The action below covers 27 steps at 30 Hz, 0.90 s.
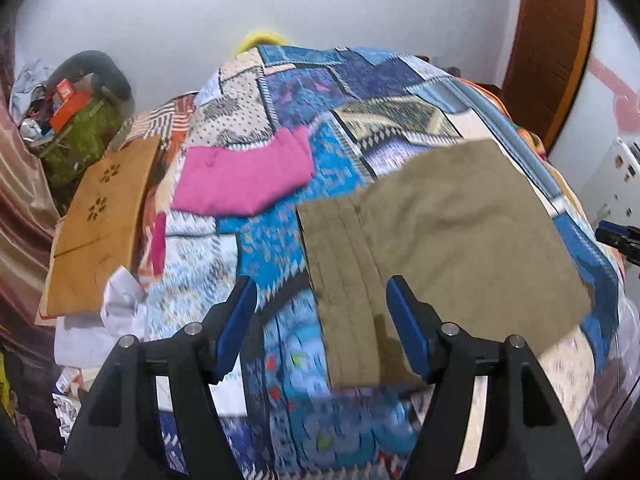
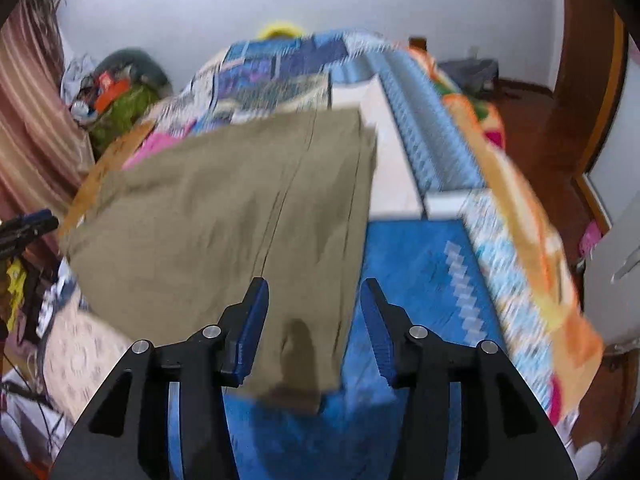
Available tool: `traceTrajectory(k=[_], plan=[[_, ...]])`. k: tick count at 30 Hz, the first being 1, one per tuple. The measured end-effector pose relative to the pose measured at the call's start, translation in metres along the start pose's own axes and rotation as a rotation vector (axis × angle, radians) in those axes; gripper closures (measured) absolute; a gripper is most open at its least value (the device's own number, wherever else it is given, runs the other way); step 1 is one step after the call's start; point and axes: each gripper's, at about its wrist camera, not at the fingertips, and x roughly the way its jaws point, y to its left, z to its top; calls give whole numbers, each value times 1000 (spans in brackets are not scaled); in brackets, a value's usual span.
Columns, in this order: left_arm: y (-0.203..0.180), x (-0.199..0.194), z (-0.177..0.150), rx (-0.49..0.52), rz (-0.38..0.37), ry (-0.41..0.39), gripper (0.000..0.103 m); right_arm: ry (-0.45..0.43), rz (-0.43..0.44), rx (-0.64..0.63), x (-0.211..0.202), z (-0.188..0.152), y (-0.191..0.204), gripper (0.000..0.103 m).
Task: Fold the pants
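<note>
1. Pants (image 1: 440, 240), olive-khaki and folded into a flat block, lie on the bed's patchwork quilt (image 1: 272, 240) just ahead of both my claws; their stacked edges show as parallel ridges along one side.
2. My left claw (image 1: 322, 320) is spread, with nothing between the blue pads; its right finger hangs over the pants' near edge, and the pads do not press the cloth.
3. My right claw (image 2: 314, 316) is also spread and empty, poised over the pants' (image 2: 224, 220) near corner, with bare blue quilt (image 2: 420, 280) to its right.
4. A folded pink garment (image 1: 244, 176) sits on the quilt beyond the pants, apart from them.
5. At the bed's left edge I see a tan board (image 1: 100, 216) with cut-out flower shapes, and crumpled white paper (image 1: 122, 296) at its near end.
6. Further left is a heap of clutter, with a green bag (image 1: 84, 136) and an orange box (image 1: 68, 104).
7. The pants look like soft woven cotton with shallow wrinkles; the quilt is printed in blue, purple and cream patches.
8. The room has pale walls, a striped pink curtain (image 2: 36, 120) on the left, a wooden door frame (image 1: 552, 48) on the right and reddish flooring (image 2: 532, 128).
9. Both views are smeared near the claws, so fine detail there is unclear.
</note>
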Motion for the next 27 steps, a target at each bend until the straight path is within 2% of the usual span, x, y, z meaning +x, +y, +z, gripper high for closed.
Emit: traceTrajectory(k=[6,9,13,19,27], plan=[[9,30,37,-50,-5,-2,33,-77,-34,-30,11,50,-10,53],[14,52,49,-82,-19,23,33,-78,-40,-29,31,74,-14,53],[18,82,58,-114,-32,73,33,-62,-26,-25,59,99,-21,53],[16,116,56,-121,-79,145,33,-3,-64,-78,114,127,-27,53],[23,132,48,-186,-107,138,31,58,-5,-116,176,149,-24,53]])
